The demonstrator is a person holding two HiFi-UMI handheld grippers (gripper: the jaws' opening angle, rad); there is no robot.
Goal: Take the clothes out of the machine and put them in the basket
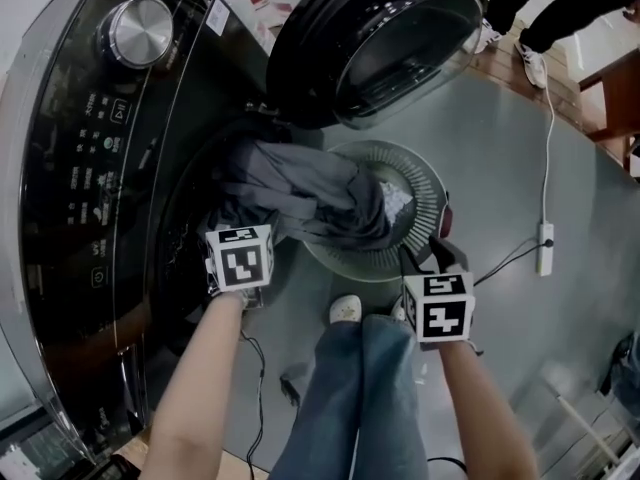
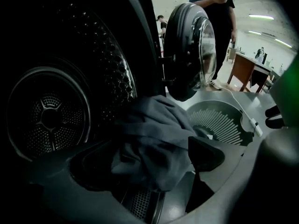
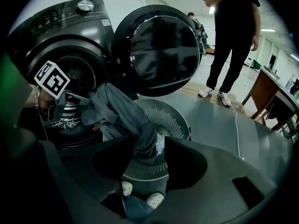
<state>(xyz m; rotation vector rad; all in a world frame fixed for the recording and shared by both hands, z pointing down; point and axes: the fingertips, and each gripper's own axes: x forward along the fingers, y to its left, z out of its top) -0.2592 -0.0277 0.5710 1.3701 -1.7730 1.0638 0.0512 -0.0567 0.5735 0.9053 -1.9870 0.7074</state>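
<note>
A dark grey garment (image 1: 310,193) stretches from the washing machine's drum opening (image 1: 200,198) over to the round grey basket (image 1: 425,183) on the floor. My right gripper (image 3: 145,153) hangs over the basket's near side, shut on the garment's lower end (image 3: 145,143). A pale speckled cloth (image 1: 397,203) lies in the basket beside it. My left gripper (image 2: 149,171) is at the drum's mouth, jaws wide open. The bunched garment (image 2: 154,139) lies between and ahead of its fingers without being pinched. The perforated drum (image 2: 51,115) behind the cloth looks bare.
The round machine door (image 1: 400,38) stands open above the basket. A person in black (image 3: 231,36) stands past the door. A cable with a white box (image 1: 545,248) crosses the floor at right. A wooden table (image 3: 275,94) stands further right. My own legs and shoes (image 1: 345,310) are below the basket.
</note>
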